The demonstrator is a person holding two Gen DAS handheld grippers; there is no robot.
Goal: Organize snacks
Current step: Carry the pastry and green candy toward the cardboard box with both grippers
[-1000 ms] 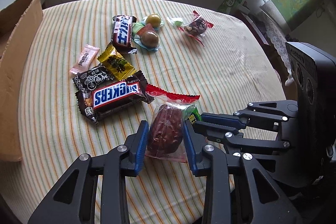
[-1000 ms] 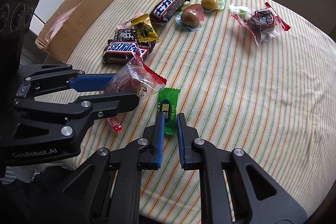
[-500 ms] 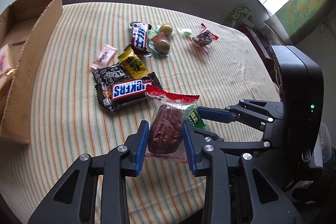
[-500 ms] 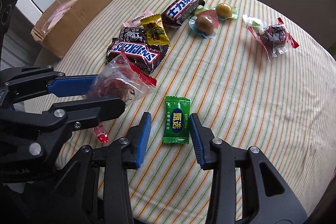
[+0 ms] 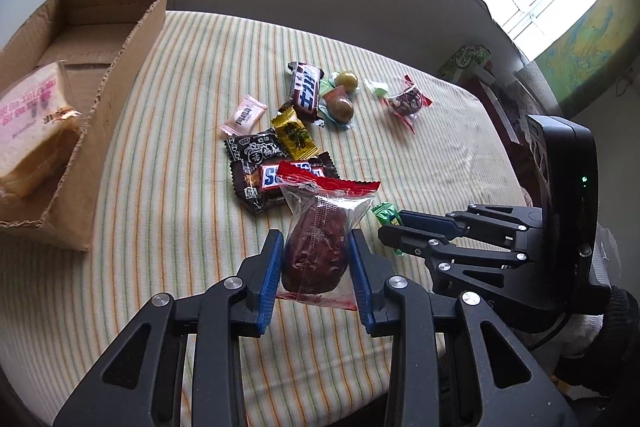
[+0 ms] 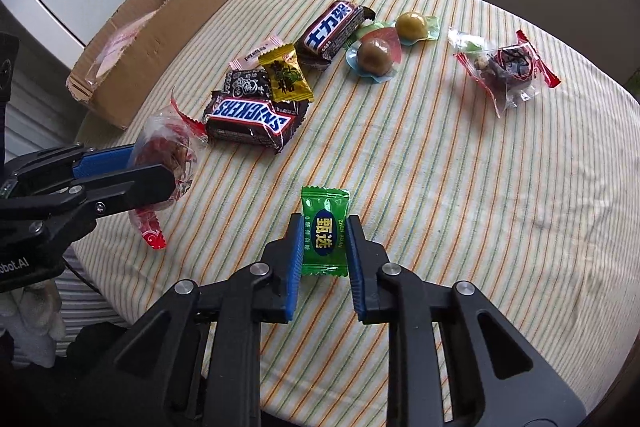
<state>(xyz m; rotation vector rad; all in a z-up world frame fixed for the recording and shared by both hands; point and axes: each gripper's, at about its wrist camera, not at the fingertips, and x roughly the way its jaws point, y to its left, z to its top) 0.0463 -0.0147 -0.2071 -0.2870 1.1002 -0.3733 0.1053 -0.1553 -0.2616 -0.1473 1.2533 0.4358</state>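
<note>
My left gripper [image 5: 314,259] is shut on a clear red-edged packet with a dark red date [image 5: 316,247] and holds it above the striped tablecloth [image 5: 180,219]; the packet also shows in the right wrist view [image 6: 166,151]. My right gripper [image 6: 323,239] has closed its blue pads on both sides of a small green candy [image 6: 324,231] and grips it low over the cloth. A Snickers bar [image 6: 250,117], a black packet [image 6: 248,85], a yellow candy [image 6: 286,77] and a pink candy [image 5: 244,113] lie in a cluster beyond.
An open cardboard box [image 5: 100,99] with wrapped bread [image 5: 32,123] stands at the left. A second chocolate bar [image 6: 330,29], two round jelly cups [image 6: 374,57] and a nut packet [image 6: 506,71] lie farther back. The table's near edge is close below.
My left gripper has risen and pulled back with the date packet. My right gripper opened, moved around the green candy and has now closed on it.
</note>
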